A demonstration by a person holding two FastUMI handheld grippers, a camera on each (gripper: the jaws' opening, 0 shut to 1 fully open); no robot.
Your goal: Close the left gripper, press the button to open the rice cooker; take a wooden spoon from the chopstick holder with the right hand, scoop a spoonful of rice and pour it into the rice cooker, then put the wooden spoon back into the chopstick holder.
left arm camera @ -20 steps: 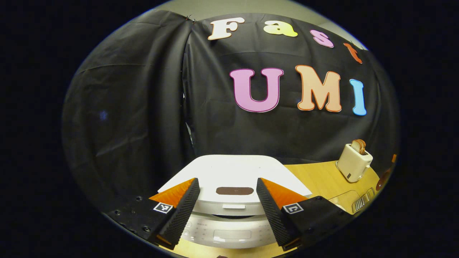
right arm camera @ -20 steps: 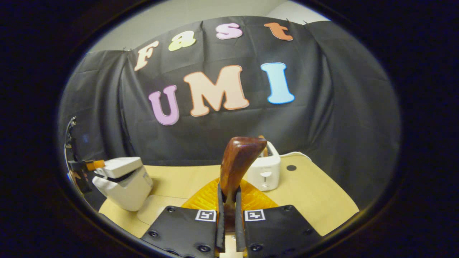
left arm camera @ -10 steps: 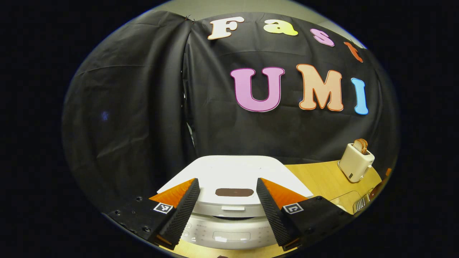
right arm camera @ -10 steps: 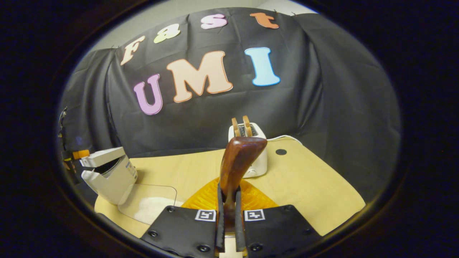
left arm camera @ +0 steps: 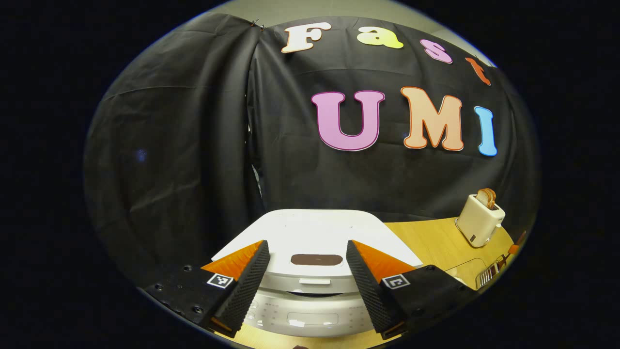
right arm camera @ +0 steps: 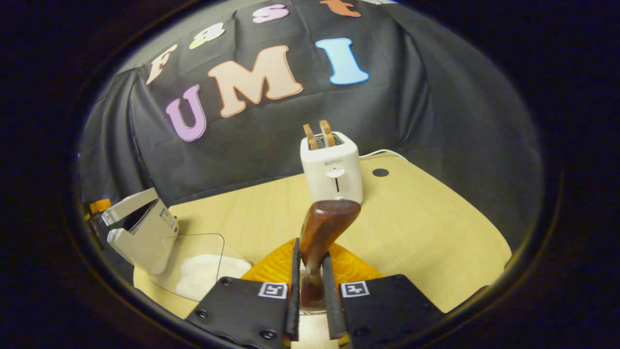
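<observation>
From my seat I start with the wooden table (right arm camera: 426,228), which spreads across the right gripper view from nine o'clock round to four. The rice cooker (right arm camera: 140,232) stands at its nine o'clock edge with the lid propped partly up, a dark gap showing beneath it. In the left gripper view I look straight at the front of that cooker: its white lid with a dark oval patch sits at six o'clock, and the control panel curves just below it. A clear container holding white rice (right arm camera: 203,276) lies just beside the cooker, at about seven o'clock. The white toaster (right arm camera: 331,167) stands upright near centre, toward twelve o'clock, with two slices of bread poking from its slots; the left gripper view has it small at four o'clock. My left gripper (left arm camera: 306,276) hangs in front of the cooker with its jaws spread wide and nothing between them. My right gripper (right arm camera: 311,295) sits at six o'clock, both fingers pinched on the dark wooden spoon (right arm camera: 323,228), whose broad end rises and tips toward one o'clock, in front of the toaster.
</observation>
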